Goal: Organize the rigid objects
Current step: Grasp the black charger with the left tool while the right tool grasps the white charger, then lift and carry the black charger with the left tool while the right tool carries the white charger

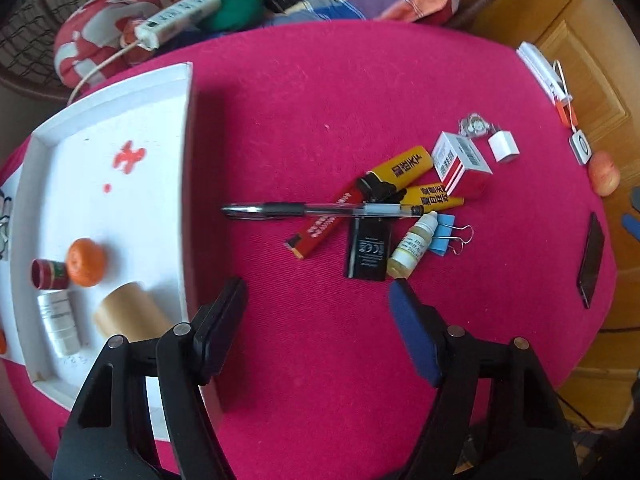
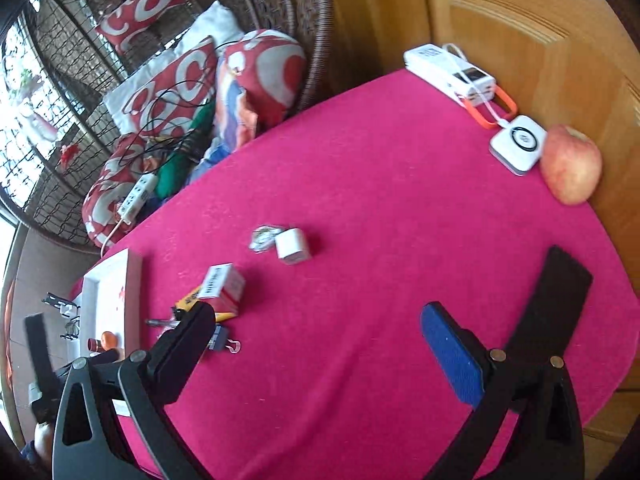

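Left claw (image 1: 316, 292) and right claw (image 2: 316, 320) both wide, empty, over the counter (image 1: 320, 120); pen (image 1: 320, 211) beside white tray (image 1: 188, 160).

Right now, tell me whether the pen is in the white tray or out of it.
Out. The pen lies flat on the red tablecloth, right of the white tray, resting across the pile of small items.

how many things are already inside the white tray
4 in view: an orange tangerine, a small red can touching its left side, a white cylindrical bottle lying below them, and a tan cardboard tube near the white tray's right wall. The gripper hides the tray's near corner.
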Available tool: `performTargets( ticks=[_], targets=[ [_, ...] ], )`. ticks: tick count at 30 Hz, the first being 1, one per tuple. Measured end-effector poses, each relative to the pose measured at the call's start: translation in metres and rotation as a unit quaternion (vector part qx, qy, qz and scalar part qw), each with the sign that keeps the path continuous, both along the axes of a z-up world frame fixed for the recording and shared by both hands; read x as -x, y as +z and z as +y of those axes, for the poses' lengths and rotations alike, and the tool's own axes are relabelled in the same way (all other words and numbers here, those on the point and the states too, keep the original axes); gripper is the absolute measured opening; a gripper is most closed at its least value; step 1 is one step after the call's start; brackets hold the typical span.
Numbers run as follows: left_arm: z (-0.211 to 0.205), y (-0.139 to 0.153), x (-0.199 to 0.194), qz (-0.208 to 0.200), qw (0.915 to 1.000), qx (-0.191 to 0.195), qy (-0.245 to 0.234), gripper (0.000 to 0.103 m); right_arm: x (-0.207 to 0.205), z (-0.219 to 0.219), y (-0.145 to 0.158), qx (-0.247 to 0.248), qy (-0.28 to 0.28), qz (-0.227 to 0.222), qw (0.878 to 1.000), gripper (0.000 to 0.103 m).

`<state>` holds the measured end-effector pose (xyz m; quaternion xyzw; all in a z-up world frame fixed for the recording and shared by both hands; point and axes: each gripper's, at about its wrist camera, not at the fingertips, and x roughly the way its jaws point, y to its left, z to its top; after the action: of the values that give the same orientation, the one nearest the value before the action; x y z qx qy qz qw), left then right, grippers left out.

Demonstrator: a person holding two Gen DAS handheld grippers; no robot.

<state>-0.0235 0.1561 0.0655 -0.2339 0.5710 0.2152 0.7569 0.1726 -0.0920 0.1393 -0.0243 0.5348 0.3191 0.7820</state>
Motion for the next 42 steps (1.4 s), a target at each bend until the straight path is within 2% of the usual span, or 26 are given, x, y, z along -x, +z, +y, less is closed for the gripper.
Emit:
performTargets(
  ticks=[2, 3, 7, 15, 19, 24, 27, 29, 30, 36, 38, 39, 41, 42],
  targets=[
    [-0.005, -0.009, -0.009, 0.006, 0.9999, 0.0, -0.009, 0.073, -0.003, -0.008, -0.002, 0.004, -0.005, 0.001, 1.0, 0.103],
    [-0.007, -0.013, -0.014, 0.006, 0.9999, 0.005, -0.014, 0.068, -0.006, -0.013, -0.005, 0.007, -0.009, 0.005, 1.0, 0.103],
    [-0.01, -0.027, -0.03, 0.02, 0.9993, 0.012, -0.028, 0.037, -0.017, -0.024, -0.012, 0.014, -0.016, 0.018, 1.0, 0.103],
    [-0.014, -0.043, -0.047, 0.048, 0.9978, 0.0, -0.046, 0.035, -0.019, -0.021, -0.017, 0.017, 0.005, 0.023, 1.0, 0.103],
    [-0.017, -0.047, -0.057, 0.052, 0.9963, -0.018, -0.066, 0.032, -0.013, -0.002, -0.021, 0.016, 0.043, 0.03, 0.999, 0.103],
    [-0.013, -0.044, -0.053, 0.039, 0.9979, 0.006, -0.052, 0.029, -0.01, 0.047, -0.032, 0.05, 0.107, -0.002, 0.993, 0.103],
    [-0.006, -0.044, -0.04, 0.035, 0.9988, 0.022, -0.028, 0.029, -0.017, 0.073, -0.042, 0.078, 0.113, -0.03, 0.99, 0.103],
    [-0.003, -0.043, -0.034, 0.03, 0.999, 0.028, -0.016, 0.029, -0.022, 0.091, -0.05, 0.082, 0.13, -0.025, 0.988, 0.102],
    [-0.002, -0.041, -0.032, 0.029, 0.9991, 0.027, -0.013, 0.029, -0.025, 0.102, -0.056, 0.084, 0.142, -0.019, 0.986, 0.1],
    [-0.004, -0.042, -0.023, 0.028, 0.9991, 0.03, -0.004, 0.029, -0.025, 0.147, -0.086, 0.126, 0.188, -0.005, 0.974, 0.07],
    [-0.004, -0.044, -0.027, 0.029, 0.999, 0.033, 0.001, 0.029, -0.023, 0.156, -0.095, 0.145, 0.2, -0.009, 0.969, 0.054],
    [-0.007, -0.045, -0.022, 0.028, 0.9991, 0.033, 0.001, 0.029, -0.021, 0.16, -0.101, 0.158, 0.206, -0.01, 0.966, 0.04],
    [-0.011, -0.046, -0.01, 0.024, 0.9993, 0.03, 0.0, 0.029, -0.018, 0.161, -0.099, 0.162, 0.212, -0.028, 0.963, 0.025],
    [-0.011, -0.045, -0.008, 0.022, 0.9993, 0.029, 0.0, 0.029, -0.017, 0.158, -0.096, 0.152, 0.217, -0.02, 0.964, 0.026]
  ],
)
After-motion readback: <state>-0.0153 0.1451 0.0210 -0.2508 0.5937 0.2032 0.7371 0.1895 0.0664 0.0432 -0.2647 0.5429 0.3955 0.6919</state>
